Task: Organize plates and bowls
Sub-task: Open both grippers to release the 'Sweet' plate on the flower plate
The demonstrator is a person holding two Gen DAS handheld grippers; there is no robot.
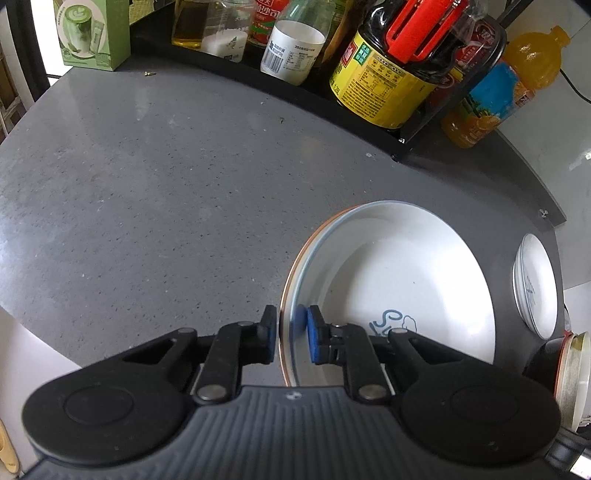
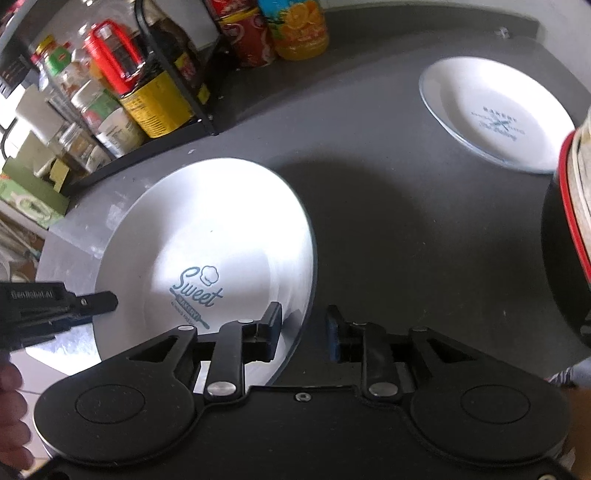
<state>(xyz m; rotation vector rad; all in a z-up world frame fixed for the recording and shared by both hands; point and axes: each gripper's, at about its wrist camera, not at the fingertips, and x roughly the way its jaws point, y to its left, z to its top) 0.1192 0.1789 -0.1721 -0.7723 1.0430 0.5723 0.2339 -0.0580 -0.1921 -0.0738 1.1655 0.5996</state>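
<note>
- "Sweet" in blue script with a chef-hat mark on the large white plate [image 2: 207, 258], smaller print beneath too fine to read
- "BAKERY" just legible on the small white plate [image 2: 495, 110], far ahead and right of the right gripper [image 2: 303, 328]
- "GenRobot.AI" printed on the left gripper's body, seen in the right wrist view coming in from the left
- Yellow label with dense print on the dark sauce bottle [image 1: 399, 74] with a red handle, unreadable; white-labelled bottle [image 1: 291, 48] with a barcode beside it; orange drink bottle [image 1: 517, 85] right of the black rack [image 1: 436, 122]
- Green carton [image 1: 92, 33] with a latte picture, far ahead and left of the left gripper [image 1: 291, 334]
- Left gripper straddling the large plate's left rim, blue pad [image 1: 314, 332] inside the plate, the other finger outside; pads look close on the rim, yet firm clamping cannot be told
- Right gripper spread wide, left finger over the plate's near right edge, right finger over bare counter, grasping nothing
- Grey speckled counter [image 1: 147, 184] wide and bare ahead and left of the left gripper; clear dark stretch between the two plates
- Red-rimmed jar [image 2: 576, 206] crowding the right edge, close to the right gripper
</note>
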